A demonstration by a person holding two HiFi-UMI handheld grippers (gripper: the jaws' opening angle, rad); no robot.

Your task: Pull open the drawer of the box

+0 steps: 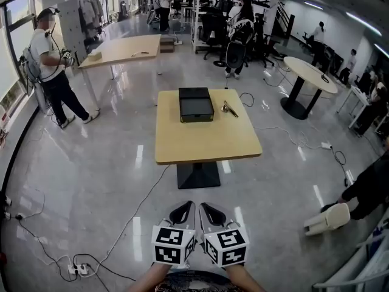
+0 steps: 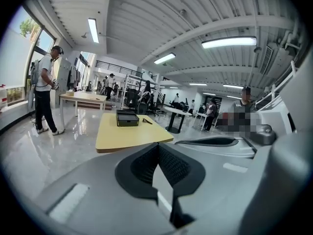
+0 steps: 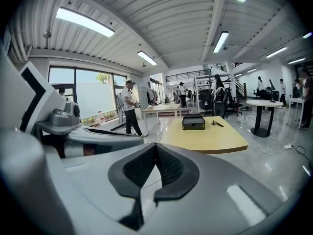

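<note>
Black box (image 1: 196, 104) on yellow table (image 1: 206, 143), far off, left gripper (image 1: 188, 206) and right gripper (image 1: 203, 207) jaws closed, empty

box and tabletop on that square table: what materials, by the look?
Box: black with a dull, even finish, likely plastic or painted board; too far off to settle. Tabletop: pale wood-tone, smooth, uniform colour with no visible grain, so probably laminate over board. Its pedestal base: dark, probably painted metal.
</note>
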